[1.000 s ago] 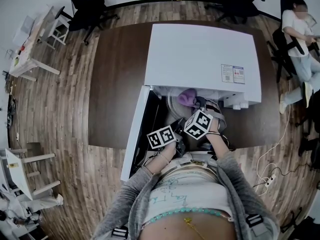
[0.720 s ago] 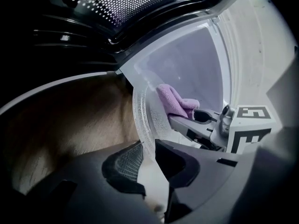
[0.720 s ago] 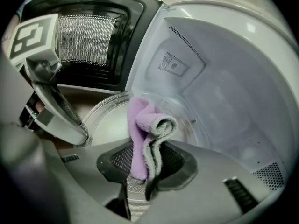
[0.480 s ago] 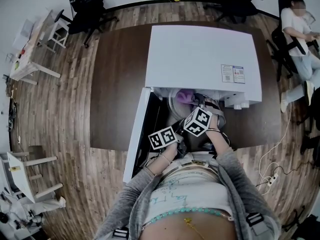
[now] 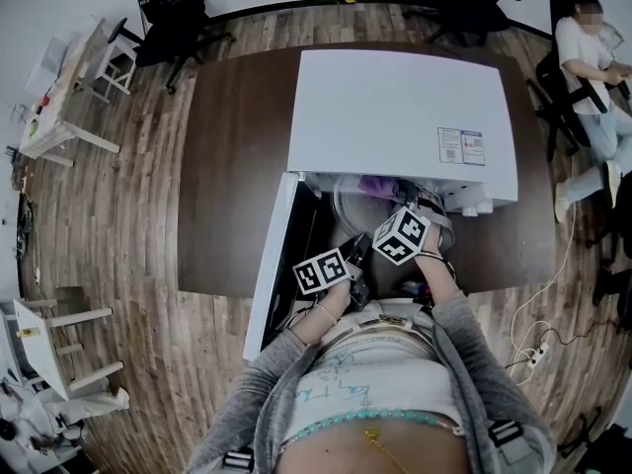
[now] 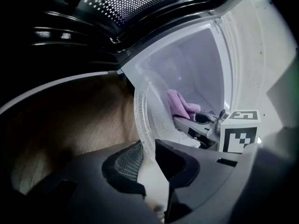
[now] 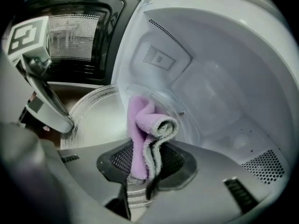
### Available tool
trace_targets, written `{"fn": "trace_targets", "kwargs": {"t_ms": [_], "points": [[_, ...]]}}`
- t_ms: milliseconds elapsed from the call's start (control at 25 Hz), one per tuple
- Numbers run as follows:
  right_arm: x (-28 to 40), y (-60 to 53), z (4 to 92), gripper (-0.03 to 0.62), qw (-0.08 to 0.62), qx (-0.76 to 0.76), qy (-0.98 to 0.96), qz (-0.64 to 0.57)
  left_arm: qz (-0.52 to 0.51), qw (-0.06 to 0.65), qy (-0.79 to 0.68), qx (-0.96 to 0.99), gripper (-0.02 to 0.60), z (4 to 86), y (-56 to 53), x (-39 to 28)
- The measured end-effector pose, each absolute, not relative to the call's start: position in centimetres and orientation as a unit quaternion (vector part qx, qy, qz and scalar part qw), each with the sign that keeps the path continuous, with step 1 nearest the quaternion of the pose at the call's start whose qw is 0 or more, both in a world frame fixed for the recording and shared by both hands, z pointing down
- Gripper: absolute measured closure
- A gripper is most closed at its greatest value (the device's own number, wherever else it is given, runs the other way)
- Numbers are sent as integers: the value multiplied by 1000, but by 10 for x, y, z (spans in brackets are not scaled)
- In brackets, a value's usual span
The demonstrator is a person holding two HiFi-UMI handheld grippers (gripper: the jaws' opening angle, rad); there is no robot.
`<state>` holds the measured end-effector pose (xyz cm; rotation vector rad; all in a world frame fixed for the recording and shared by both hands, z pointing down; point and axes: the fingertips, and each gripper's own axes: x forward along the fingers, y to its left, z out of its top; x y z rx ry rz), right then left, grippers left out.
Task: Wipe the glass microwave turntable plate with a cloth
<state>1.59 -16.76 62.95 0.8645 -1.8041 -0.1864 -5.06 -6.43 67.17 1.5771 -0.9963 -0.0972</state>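
Note:
The glass turntable plate (image 5: 348, 208) is at the mouth of the open white microwave (image 5: 395, 117), tilted up on edge. My left gripper (image 6: 148, 160) is shut on the plate (image 6: 145, 108) by its near rim, and in the head view that gripper (image 5: 354, 253) is at the plate's left. My right gripper (image 7: 145, 164) is shut on a folded purple cloth (image 7: 145, 127) that rests against the plate's face (image 7: 96, 118). In the head view the right gripper (image 5: 397, 200) reaches into the cavity, and only a bit of the cloth (image 5: 373, 183) shows.
The microwave door (image 5: 269, 255) hangs open to the left, beside my left arm. The microwave stands on a dark brown table (image 5: 227, 166). The cavity walls (image 7: 210, 78) close in behind the plate. A seated person (image 5: 592, 57), office chairs and floor cables (image 5: 533, 344) are around the table.
My right gripper has slid the cloth a little to the right across the plate, and less of the cloth shows from above. The left gripper and the plate have stayed put.

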Motion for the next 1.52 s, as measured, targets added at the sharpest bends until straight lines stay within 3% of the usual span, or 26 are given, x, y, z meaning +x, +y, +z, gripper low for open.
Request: {"fn": "trace_targets", "kwargs": {"t_ms": [920, 1520], "points": [[31, -127, 643, 471, 573, 337, -743, -77, -40, 610, -431, 664, 506, 680, -63, -54], [-42, -101, 651, 471, 569, 225, -781, -123, -39, 610, -431, 664, 505, 678, -63, -53]]}}
